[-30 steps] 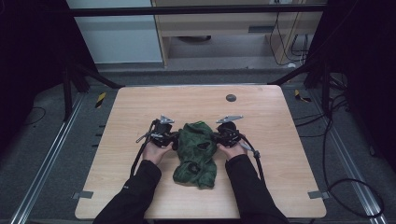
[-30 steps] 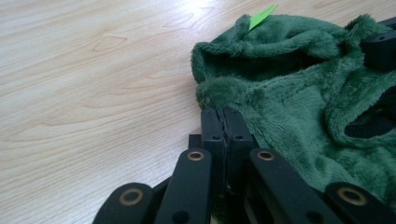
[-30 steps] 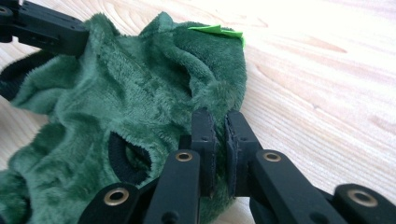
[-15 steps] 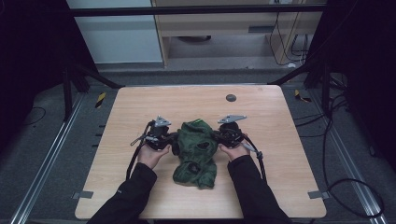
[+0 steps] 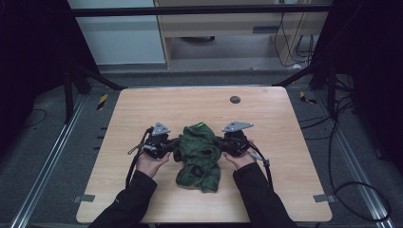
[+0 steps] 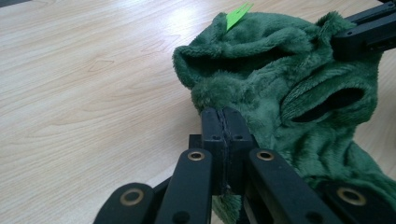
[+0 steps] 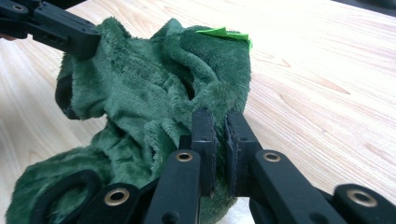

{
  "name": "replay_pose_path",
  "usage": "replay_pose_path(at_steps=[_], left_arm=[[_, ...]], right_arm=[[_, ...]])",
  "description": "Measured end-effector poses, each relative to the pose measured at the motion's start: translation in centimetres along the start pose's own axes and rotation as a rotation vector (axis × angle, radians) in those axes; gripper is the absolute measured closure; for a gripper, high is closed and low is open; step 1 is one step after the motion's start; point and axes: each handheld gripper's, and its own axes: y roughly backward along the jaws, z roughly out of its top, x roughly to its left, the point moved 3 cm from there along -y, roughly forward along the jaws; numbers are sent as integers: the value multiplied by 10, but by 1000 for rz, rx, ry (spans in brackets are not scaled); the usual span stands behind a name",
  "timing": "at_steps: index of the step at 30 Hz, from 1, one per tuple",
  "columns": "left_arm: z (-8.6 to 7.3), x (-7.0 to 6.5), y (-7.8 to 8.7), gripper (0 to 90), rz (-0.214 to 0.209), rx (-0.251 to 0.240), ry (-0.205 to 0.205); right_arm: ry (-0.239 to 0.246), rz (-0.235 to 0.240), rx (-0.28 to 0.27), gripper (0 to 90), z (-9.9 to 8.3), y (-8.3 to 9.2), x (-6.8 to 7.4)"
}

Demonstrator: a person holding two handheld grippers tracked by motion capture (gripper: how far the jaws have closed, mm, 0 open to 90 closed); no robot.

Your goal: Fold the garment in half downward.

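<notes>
Spanning pale wooden table (image 5: 142, 114), green fleece (image 5: 199, 154)

Green fleece garment (image 6: 299, 93) cut off at frame edge; small dark disc (image 5: 235, 99) unidentifiable.

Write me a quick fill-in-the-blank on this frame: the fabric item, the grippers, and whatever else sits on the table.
1. Both grippers are shut on a fleecy garment coloured ____.
2. The left gripper and the right gripper pinch it from ____ sides.
3. A bright green ____ sticks up from the garment's top edge.
4. Far from the person, a small dark disc lies on the wooden ____.

Missing words: green; opposite; tag; table
</notes>
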Motion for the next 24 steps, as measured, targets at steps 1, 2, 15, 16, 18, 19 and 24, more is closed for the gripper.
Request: replay_pose_path(at_steps=[1,2,15,16,18,19,24], left_arm=[[0,-1,2,895,-4,-2,-1],[-1,-3,4,895,-9,-4,-1],[-12,-14,18,896,-38,10,-15],[-13,-15,19,896,-39,11,-18],[-15,-17,21,896,-35,13,-26],[-16,-17,22,895,-36,15,-27],[-21,-17,24,896,-38,24,-23]], right_arm=[[3,2,-1,843,-1,1,2],[4,5,1,842,-1,2,3],[37,33,-3,841,-11,13,16],[34,37,-4,841,-12,13,17],[38,37,-3,841,-13,15,17],[35,38,-4,841,-13,16,18],[40,50,-5,840,-17,20,21]])
